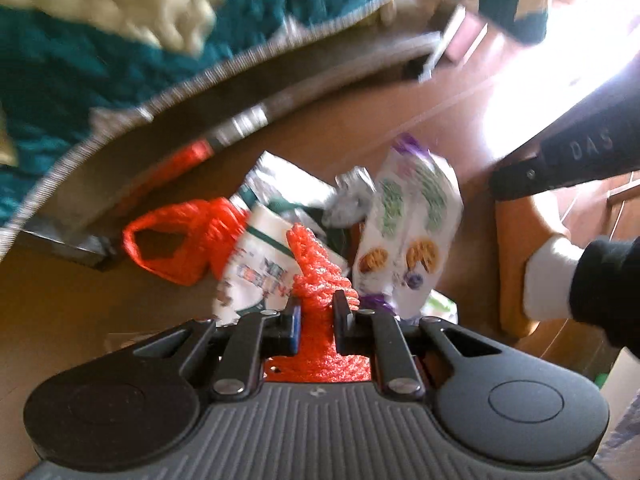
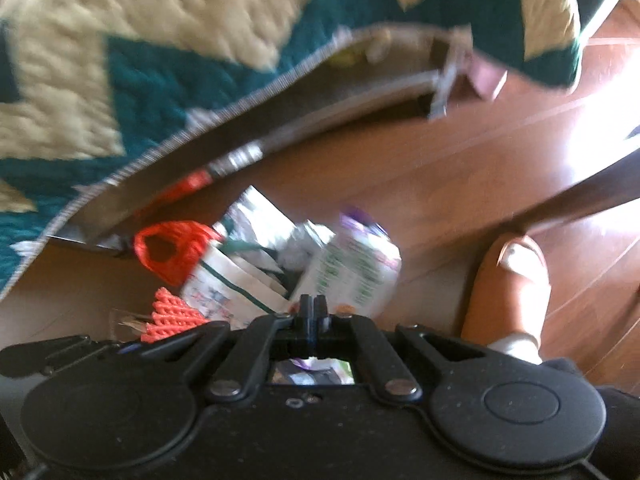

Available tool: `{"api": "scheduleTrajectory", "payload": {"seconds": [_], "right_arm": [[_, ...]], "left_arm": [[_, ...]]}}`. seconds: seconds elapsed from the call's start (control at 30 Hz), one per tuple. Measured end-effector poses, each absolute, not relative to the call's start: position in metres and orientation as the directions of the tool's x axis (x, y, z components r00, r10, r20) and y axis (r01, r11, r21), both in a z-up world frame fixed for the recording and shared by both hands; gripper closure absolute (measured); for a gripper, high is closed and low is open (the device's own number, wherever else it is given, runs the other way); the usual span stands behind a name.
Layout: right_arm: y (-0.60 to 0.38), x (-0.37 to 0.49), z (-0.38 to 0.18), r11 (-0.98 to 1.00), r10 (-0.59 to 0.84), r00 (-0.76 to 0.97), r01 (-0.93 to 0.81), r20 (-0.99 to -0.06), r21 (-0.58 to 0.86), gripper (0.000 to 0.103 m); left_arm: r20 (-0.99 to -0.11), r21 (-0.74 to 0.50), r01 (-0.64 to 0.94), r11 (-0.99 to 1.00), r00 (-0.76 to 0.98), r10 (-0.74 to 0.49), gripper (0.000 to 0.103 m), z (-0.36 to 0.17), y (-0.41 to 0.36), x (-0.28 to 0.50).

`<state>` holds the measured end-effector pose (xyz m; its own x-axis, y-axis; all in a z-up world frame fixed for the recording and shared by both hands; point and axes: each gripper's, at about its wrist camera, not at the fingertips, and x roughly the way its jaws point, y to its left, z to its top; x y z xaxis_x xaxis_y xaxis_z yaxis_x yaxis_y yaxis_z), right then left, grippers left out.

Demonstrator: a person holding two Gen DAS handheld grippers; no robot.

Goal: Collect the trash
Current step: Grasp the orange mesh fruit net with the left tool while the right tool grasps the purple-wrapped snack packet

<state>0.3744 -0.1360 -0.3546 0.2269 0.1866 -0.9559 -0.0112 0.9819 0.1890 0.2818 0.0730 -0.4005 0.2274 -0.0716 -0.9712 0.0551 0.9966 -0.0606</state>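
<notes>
Both grippers pinch trash above a littered wooden floor.

The left gripper (image 1: 316, 312) has its jaws pressed onto a bunched orange plastic mesh net (image 1: 320, 276), which fills the gap between the pads and trails back under the tool. The right gripper (image 2: 314, 312) has its jaws squeezed together on the edge of a white cookie packet with green print, purple ends and cookie pictures (image 2: 356, 268), which hangs just past its tips. On the brown wooden floor (image 2: 440, 172) below lie a second orange mesh bag with a loop handle (image 1: 176, 240), a white paper bag with green stripes (image 1: 256, 268) and crumpled silver foil wrappers (image 1: 348, 196), clustered beside a teal and cream quilted blanket (image 1: 100, 60). Motion blur smears all print, so no label can be read. A foot in a tan slipper (image 2: 512, 280) is partly cut off.
</notes>
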Motion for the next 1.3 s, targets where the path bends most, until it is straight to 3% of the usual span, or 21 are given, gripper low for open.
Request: {"api": "scheduleTrajectory", "payload": {"seconds": [0.13,0.23,0.33,0.43,0.53,0.6,0.8,1.0,1.03,1.07,1.13,1.3], "right_arm": [[-0.147,0.367,-0.331,0.980,0.200,0.263,-0.040,-0.944,0.197,0.103],[-0.164,0.373,-0.340,0.978,0.201,0.227,0.000,-0.953,0.206,0.088],[-0.181,0.378,-0.362,0.974,0.163,0.203,0.124,-0.965,0.191,0.081],[-0.189,0.387,-0.390,0.940,0.218,0.149,0.235,-0.965,0.248,0.071],[-0.170,0.397,-0.408,0.940,0.264,0.127,0.189,-0.956,0.285,0.053],[-0.146,0.402,-0.419,0.962,0.248,0.114,0.091,-0.962,0.259,0.050],[-0.091,0.411,-0.483,0.984,0.080,0.000,-0.160,-0.997,0.079,0.049],[-0.067,0.407,-0.518,0.967,0.002,-0.005,-0.257,-1.000,0.003,0.051],[-0.065,0.408,-0.522,0.964,-0.010,-0.002,-0.267,-1.000,-0.009,0.054],[-0.063,0.407,-0.524,0.961,-0.012,0.003,-0.276,-1.000,-0.013,0.066],[-0.060,0.406,-0.528,0.958,-0.057,0.007,-0.282,-0.998,-0.056,0.075],[-0.061,0.399,-0.513,0.944,-0.081,0.045,-0.317,-0.996,-0.091,0.078]], "left_arm": [[-0.957,-0.043,0.001,0.999,0.288,-0.042,0.088,-0.355,0.081,0.267],[-0.943,-0.068,-0.048,0.997,0.329,-0.048,0.088,-0.327,0.088,0.259],[-0.923,-0.114,-0.079,0.990,0.377,-0.076,0.088,-0.303,0.095,0.253],[-0.910,-0.123,-0.089,0.988,0.408,-0.076,0.088,-0.293,0.098,0.257],[-0.897,-0.153,-0.095,0.984,0.430,-0.097,0.088,-0.291,0.102,0.265],[-0.891,-0.165,-0.098,0.981,0.442,-0.106,0.088,-0.292,0.105,0.273],[-0.895,-0.183,-0.113,0.977,0.430,-0.118,0.088,-0.302,0.112,0.292],[-0.900,-0.232,-0.136,0.963,0.407,-0.159,0.088,-0.306,0.116,0.300],[-0.901,-0.232,-0.134,0.963,0.402,-0.162,0.088,-0.308,0.115,0.300],[-0.904,-0.230,-0.133,0.964,0.396,-0.161,0.088,-0.309,0.115,0.300],[-0.909,-0.228,-0.134,0.964,0.385,-0.161,0.088,-0.312,0.114,0.301],[-0.914,-0.221,-0.135,0.966,0.374,-0.157,0.088,-0.316,0.113,0.302]]}}
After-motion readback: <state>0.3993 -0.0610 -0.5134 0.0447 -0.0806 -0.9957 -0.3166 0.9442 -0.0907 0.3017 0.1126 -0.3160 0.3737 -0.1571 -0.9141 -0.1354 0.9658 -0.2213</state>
